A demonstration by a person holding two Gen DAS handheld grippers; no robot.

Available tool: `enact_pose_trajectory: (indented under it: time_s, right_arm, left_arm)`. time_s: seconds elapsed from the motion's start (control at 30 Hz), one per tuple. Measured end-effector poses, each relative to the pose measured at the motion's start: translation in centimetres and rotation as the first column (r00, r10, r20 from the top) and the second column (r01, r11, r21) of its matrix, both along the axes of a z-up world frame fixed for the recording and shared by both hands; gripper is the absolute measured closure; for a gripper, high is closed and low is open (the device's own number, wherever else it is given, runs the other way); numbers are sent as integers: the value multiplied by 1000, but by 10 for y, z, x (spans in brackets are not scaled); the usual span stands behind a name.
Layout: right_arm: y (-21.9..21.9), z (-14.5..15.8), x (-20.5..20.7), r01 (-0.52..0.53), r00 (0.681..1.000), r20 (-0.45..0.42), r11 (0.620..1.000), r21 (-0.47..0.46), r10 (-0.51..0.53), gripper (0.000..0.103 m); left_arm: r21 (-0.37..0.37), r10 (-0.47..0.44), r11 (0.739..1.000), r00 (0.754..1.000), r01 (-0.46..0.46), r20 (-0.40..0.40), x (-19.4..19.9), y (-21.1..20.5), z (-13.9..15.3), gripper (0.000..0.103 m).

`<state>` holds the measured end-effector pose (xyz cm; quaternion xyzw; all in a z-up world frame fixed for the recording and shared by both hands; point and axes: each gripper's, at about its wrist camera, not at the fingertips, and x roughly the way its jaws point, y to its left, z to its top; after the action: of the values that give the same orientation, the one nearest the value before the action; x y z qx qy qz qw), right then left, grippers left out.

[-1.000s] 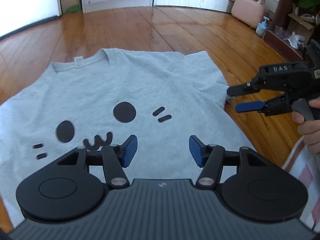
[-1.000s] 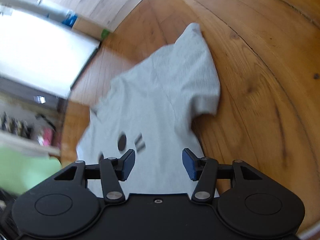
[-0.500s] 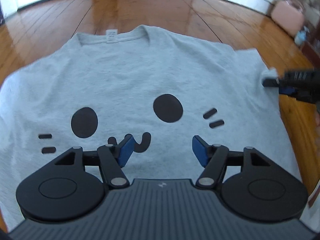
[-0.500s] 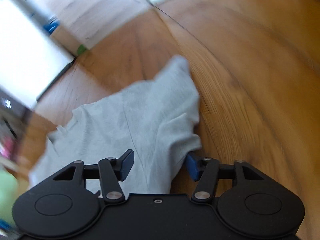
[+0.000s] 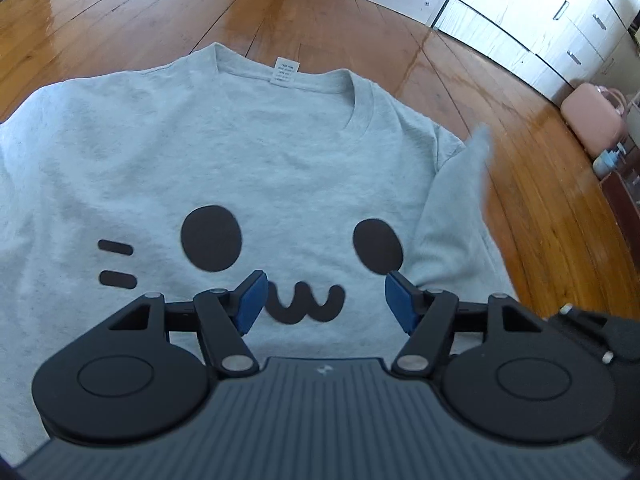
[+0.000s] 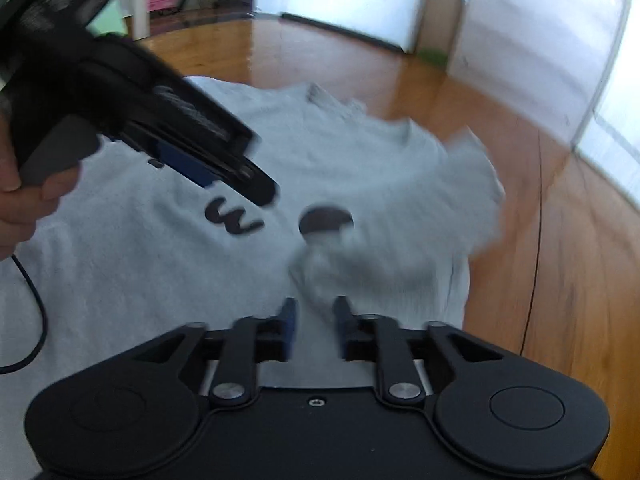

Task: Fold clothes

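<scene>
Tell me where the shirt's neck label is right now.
In the left wrist view, the white neck label sits inside the back of the grey T-shirt's collar, above the printed face.

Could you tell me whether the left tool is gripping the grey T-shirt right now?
No, the left tool hovers open above the grey T-shirt, nothing between its blue pads.

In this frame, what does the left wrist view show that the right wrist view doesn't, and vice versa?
Only the left wrist view shows the white neck label, the pink case by the white drawers, and the left gripper open with nothing between its fingers.

Only the right wrist view shows the right gripper closed on the folded-over sleeve, plus the hand holding the other gripper.

Both show the grey T-shirt with its cartoon face, on the wooden floor.
</scene>
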<state>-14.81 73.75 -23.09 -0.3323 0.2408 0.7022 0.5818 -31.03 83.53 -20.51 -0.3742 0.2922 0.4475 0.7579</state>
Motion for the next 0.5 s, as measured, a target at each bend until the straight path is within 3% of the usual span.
enact_pose_trajectory:
  time_s: [0.07,0.17,0.3,0.43,0.47,0.5]
  right_arm:
    - [0,3,19,69,993,-98,998,-13,-70,51]
    - [8,6,42,145,956,-253,989,-43,-151,48]
    - [27,4,59,222,859,-451,970,-95,-241,31]
    - [61,-15,61,336,782,-512,932,-133,-355,27]
    - [69,-20,61,364,761,-525,920,-143,-382,32]
    - [74,-18,60,365,769,-522,924,-114,-369,80]
  left_arm:
    - [-9,7,1000,1000,-7,2,-2,0,-3,36]
    - [-38,12,999,999,-11,39,-5,2,-7,36]
    - [-15,12,1000,1000,-12,19,-7,-1,-3,36]
    - [-4,31,999,999,-31,-15,-24,0,3,36]
    - [-1,44,999,999,-44,-28,-34,2,5,36]
    - [6,60,998,997,-60,-47,-47,4,8,36]
